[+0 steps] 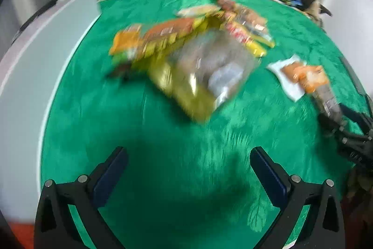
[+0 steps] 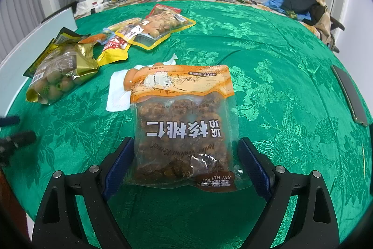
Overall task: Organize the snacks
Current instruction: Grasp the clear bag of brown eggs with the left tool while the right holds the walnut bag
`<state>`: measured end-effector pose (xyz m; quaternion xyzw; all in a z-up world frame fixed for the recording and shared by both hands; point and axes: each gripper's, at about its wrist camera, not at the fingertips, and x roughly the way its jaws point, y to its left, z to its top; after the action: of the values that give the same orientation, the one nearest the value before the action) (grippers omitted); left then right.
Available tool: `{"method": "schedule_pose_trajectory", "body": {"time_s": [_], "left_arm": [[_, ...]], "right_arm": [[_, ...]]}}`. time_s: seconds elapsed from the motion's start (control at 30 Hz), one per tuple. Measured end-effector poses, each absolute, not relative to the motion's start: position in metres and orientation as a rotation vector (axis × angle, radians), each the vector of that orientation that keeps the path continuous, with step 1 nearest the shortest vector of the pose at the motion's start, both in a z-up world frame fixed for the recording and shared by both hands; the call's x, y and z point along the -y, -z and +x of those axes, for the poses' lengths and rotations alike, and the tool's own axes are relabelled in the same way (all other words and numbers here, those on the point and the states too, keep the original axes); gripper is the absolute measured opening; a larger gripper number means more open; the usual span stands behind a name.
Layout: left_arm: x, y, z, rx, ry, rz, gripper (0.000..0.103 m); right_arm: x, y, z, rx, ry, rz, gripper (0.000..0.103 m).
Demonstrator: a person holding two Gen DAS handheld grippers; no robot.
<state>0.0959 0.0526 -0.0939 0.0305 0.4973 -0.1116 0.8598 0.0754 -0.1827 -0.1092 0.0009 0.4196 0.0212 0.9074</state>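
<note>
The right hand-held gripper (image 2: 186,155) sits wide open around the walnut bag (image 2: 184,123), ready to pinch it, while the left hand-held gripper (image 1: 188,169) hangs open, holding nothing, near the snack pile (image 1: 186,48).

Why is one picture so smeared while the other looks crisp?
The left wrist view is motion-blurred: the snack pile streaks and its print is unreadable. The right wrist view is sharp: the lettering on the walnut bag reads clearly, with glare on its plastic. Both views bend the green tablecloth into a fisheye curve.
</note>
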Motion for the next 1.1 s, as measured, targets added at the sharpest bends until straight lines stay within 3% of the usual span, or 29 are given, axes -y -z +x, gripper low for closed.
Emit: {"method": "schedule_pose_trajectory", "body": {"time_s": [0.3,0.53,0.57,0.6,0.63,0.7,0.83,0.97,1.1], "left_arm": [[-0.034,0.073,0.182,-1.09,0.478,0.152,0.103],[0.008,0.084,0.186,-1.115,0.55,0.335,0.102],[0.01,0.086,0.183,-1.109,0.543,0.352,0.094],[0.009,0.088,0.177,-1.102,0.525,0.371,0.076],[0.007,0.09,0.172,-1.104,0.507,0.38,0.069],[-0.001,0.089,0.158,-1.115,0.498,0.335,0.068],[-0.012,0.089,0.113,-1.127,0.476,0.286,0.068],[-0.016,0.093,0.082,-1.111,0.447,0.284,0.083],[-0.014,0.106,0.082,-1.12,0.416,0.242,0.085]], "right_arm": [[0.183,0.109,0.075,-0.866,-0.044,0.002,0.092],[0.183,0.11,0.075,-0.866,-0.044,0.002,0.092],[0.183,0.11,0.075,-0.866,-0.044,0.002,0.092],[0.183,0.11,0.075,-0.866,-0.045,0.003,0.092],[0.183,0.11,0.075,-0.866,-0.044,0.003,0.092],[0.183,0.11,0.076,-0.866,-0.044,0.002,0.092],[0.183,0.11,0.076,-0.866,-0.044,0.001,0.092],[0.183,0.11,0.076,-0.867,-0.043,0.0,0.092],[0.182,0.109,0.075,-0.868,-0.04,-0.004,0.092]]}}
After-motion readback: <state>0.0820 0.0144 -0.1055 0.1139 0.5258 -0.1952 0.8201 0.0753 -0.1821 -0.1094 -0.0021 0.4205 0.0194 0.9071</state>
